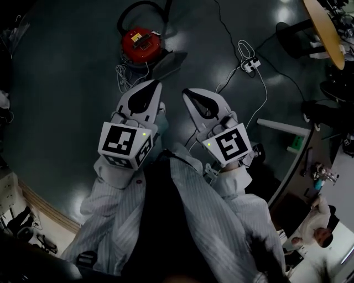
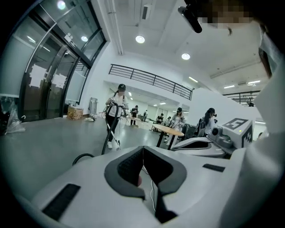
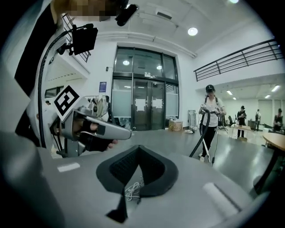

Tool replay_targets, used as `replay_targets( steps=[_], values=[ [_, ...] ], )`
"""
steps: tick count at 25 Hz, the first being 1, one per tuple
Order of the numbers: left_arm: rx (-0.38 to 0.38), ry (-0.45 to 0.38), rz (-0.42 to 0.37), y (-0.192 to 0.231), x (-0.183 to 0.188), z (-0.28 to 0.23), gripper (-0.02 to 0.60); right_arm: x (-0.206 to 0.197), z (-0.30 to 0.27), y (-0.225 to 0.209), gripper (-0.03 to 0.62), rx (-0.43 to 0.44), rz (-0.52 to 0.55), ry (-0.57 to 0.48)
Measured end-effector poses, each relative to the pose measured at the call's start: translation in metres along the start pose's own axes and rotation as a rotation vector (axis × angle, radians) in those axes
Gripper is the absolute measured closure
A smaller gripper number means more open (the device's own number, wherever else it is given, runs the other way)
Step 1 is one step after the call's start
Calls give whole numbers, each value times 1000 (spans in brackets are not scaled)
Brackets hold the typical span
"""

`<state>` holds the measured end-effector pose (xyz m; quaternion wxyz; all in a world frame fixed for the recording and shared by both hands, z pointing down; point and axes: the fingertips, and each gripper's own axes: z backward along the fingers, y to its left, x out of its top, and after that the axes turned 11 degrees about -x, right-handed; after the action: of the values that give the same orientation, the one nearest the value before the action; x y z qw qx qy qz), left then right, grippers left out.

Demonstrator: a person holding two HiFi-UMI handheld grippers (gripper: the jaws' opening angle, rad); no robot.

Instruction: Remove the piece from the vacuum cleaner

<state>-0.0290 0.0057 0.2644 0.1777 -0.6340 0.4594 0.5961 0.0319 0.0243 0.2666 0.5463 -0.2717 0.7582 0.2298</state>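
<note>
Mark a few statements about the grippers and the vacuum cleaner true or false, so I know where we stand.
1. The round red vacuum cleaner stands on the dark grey floor, ahead of both grippers. True.
2. The white left gripper has its fingers shut on nothing. True.
3. The white right gripper grips the vacuum cleaner. False: it is shut on nothing and held in the air, short of the vacuum cleaner.
4. The black hose lies between the left gripper's fingers. False: the hose loops on the far side of the vacuum cleaner, apart from both grippers.
</note>
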Motion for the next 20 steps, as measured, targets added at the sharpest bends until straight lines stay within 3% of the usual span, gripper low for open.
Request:
replay_targets(
  steps=[4, 7, 14, 20],
  values=[
    [17, 24, 34, 58, 14, -59, 578, -7, -71, -67, 595, 12, 40, 72],
    [66, 68, 66, 100, 3, -95, 578, -29, -120, -105, 595, 70, 13, 123],
    [244, 185, 150, 194, -54, -164, 578, -114, -235, -176, 595, 234, 37, 272],
    [339, 234, 233, 266, -124, -229, 577, -204, -318, -202, 583, 459, 80, 408]
  ],
)
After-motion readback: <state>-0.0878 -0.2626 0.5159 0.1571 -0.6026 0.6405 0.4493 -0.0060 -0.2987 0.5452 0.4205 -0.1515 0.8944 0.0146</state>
